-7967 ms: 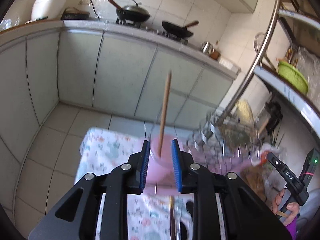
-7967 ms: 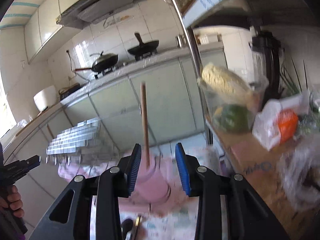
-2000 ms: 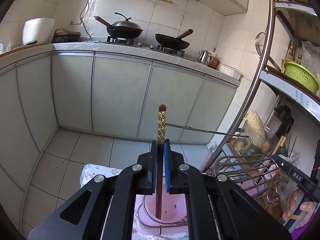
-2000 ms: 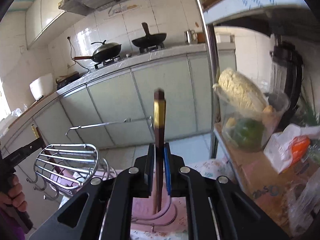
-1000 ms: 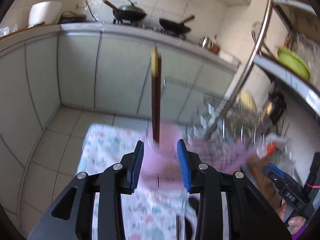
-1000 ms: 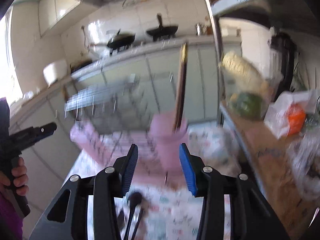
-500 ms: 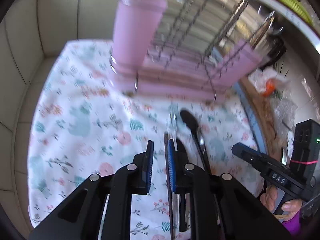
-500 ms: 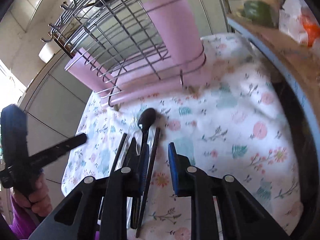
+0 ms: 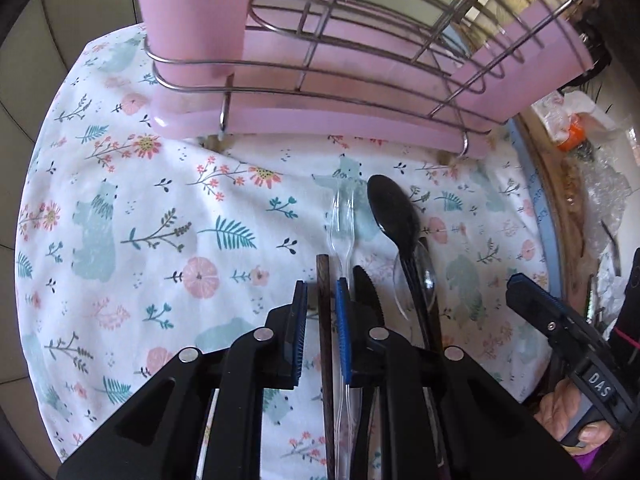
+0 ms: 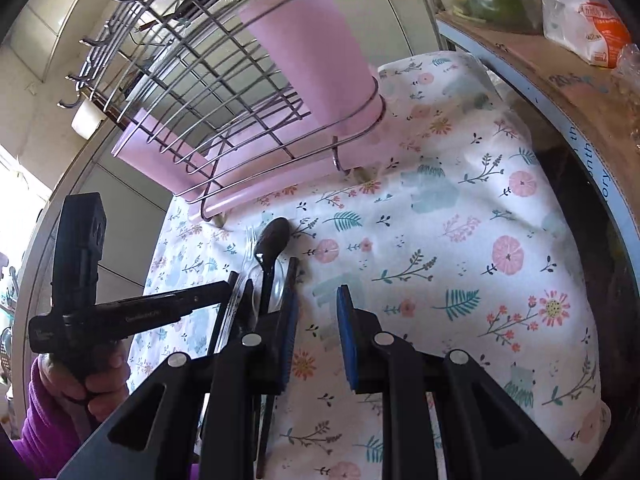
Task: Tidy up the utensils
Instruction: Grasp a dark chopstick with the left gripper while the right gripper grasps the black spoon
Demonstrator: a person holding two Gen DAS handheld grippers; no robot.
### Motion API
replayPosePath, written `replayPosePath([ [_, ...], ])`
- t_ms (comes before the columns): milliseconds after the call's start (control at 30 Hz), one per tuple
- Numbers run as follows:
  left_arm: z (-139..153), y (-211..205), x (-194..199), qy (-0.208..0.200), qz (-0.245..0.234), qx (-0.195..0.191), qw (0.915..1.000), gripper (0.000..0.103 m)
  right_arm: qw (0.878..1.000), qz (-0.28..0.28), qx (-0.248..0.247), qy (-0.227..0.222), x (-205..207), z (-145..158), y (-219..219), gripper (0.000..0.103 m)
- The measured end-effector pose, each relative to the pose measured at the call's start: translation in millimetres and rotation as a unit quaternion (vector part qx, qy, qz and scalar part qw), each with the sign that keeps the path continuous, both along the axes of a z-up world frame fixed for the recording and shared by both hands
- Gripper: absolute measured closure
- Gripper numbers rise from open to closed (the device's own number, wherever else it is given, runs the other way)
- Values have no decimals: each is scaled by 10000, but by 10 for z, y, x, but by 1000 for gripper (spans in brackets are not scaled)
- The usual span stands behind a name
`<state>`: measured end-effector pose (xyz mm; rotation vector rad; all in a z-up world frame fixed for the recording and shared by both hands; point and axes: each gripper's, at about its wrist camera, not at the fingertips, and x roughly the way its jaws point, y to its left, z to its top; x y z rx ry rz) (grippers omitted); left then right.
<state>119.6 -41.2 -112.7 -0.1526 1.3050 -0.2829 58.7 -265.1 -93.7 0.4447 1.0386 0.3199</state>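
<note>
Since a second ago we are seeing both tongs come down from the pink cup (image 9: 192, 20) of the dish rack (image 9: 360, 40) to the utensils lying in front of it, their jaws having just been closing. The left tongs (image 9: 320, 292) are standing narrowly parted astride a dark wooden chopstick (image 9: 323, 280), its tip pointing toward the rack; we cannot tell whether the blue ribbed pads are pressing it. Just right of the chopstick are lying a clear plastic fork (image 9: 342, 224), a black serrated knife (image 9: 368, 288), a glossy black spoon (image 9: 394, 212) and a clear spoon (image 9: 428, 280). The right tongs (image 10: 316, 304) are hanging part open over bare floral tablecloth (image 10: 460, 220), farther from the chopstick, gripping nothing.
</note>
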Motion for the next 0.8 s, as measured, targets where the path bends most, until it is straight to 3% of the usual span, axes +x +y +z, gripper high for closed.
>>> replayPosePath([
  [100,-35,-11,12,-12,39,32,10000,97,10000,66,10,31,47,-28,16,84],
  [267,-57,63,11,-38,67,-129,9999,97,9998,136,44,102,86,-77,48,84],
  [567,177,768,-143,-484,872,-134,9949,98,9991,317,103,266,151,-119,183,84],
  [700,202,964,-210,-533,979,-164,9936,98,9973,504,314,422,181,-165,310,84],
  [800,134,995,-232,-515,964,-93,9940,98,9968,729,220,262,190,-84,468,84],
])
